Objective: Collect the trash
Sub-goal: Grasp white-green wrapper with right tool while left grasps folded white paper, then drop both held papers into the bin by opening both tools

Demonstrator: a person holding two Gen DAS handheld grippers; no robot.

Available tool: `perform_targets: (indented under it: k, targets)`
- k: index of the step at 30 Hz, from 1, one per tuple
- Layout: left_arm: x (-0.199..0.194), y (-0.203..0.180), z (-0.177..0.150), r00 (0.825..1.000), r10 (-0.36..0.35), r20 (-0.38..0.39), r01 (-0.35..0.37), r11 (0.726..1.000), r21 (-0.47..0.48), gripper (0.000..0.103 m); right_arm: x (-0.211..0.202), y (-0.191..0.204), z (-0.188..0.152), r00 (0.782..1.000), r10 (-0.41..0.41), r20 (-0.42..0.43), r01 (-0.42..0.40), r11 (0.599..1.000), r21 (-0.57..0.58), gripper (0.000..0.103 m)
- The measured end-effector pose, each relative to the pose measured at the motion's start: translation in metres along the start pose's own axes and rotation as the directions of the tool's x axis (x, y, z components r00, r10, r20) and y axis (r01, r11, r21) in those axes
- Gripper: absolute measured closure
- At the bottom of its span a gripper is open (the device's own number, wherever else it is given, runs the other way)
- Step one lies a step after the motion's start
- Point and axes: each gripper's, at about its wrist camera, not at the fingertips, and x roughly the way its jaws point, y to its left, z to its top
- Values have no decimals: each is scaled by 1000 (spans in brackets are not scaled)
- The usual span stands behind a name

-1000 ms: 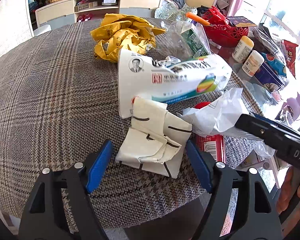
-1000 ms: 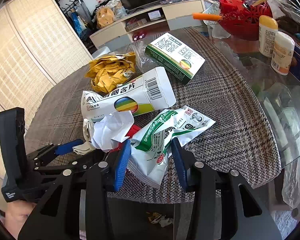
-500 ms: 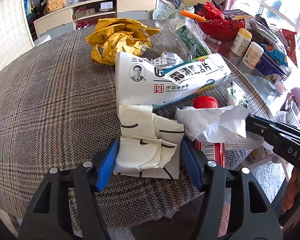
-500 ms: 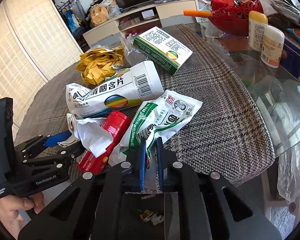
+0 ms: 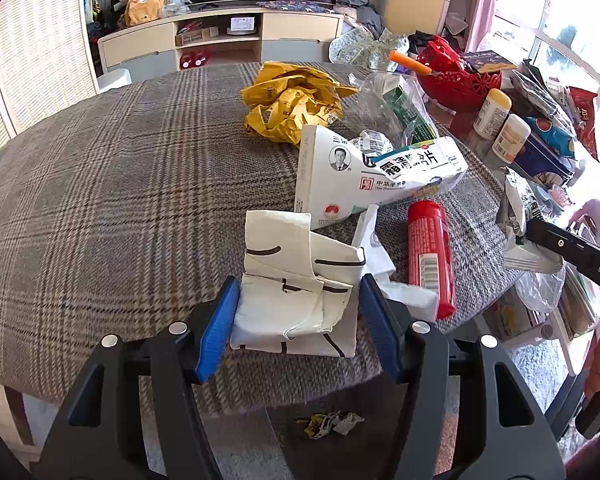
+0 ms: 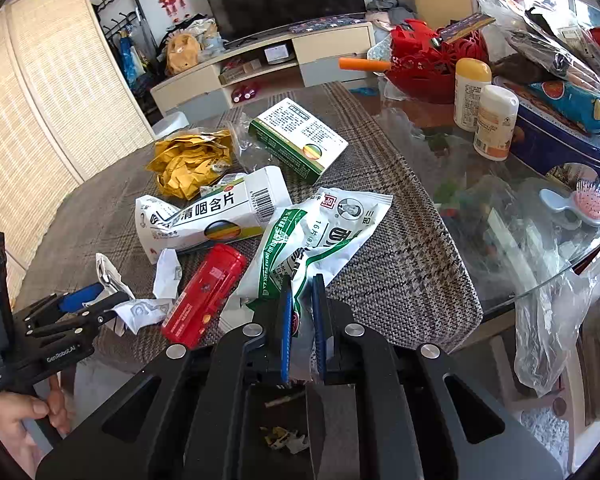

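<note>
1. I am holding my left claw (image 5: 296,316) spread wide at the near edge of the plaid tablecloth (image 5: 112,200), its blue pads on either side of a crumpled white paper with dark lines (image 5: 296,280); the left pad looks to be touching it, the right pad seems just apart.
2. I am pinching my right claw (image 6: 300,312) nearly closed on the near corner of a white-and-green foil pouch (image 6: 320,232), which is lying near the tablecloth's near edge.
3. A red tube (image 6: 204,292) is lying just left of that pouch, and a torn white scrap (image 6: 166,276) is sitting between the tube and my left claw.
4. A crushed white lozenge box (image 5: 376,176) is resting behind the paper, overlapping its far corner.
5. Farther in, a yellow crumpled wrapper (image 5: 296,104) and a green-and-white carton (image 6: 298,138) are lying near the middle.
6. On the bare glass to the right, two pill bottles (image 6: 484,104), a red basket (image 6: 424,60) and a blue tin (image 6: 564,136) are standing.
7. Small scraps (image 5: 332,424) are lying on the floor below the near edge.
</note>
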Motion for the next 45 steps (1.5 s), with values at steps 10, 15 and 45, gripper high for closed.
perform_targets:
  k: [10,15,45]
  targets:
    - [-45,13,-49,1000,-5,18,7,998,-67,45,-39,23,-36,998,55,-4,-55,998,-36,92]
    - [-64,15,-88,1000,-7,9,8,996,-87,45,-53,31,-67,997,70,-24,-71,996,-54,92]
    - [33,-28,-199,967,-96,-236,87,995,-51,44,67,32,-177,927,52,-372,-70,997,-36,92]
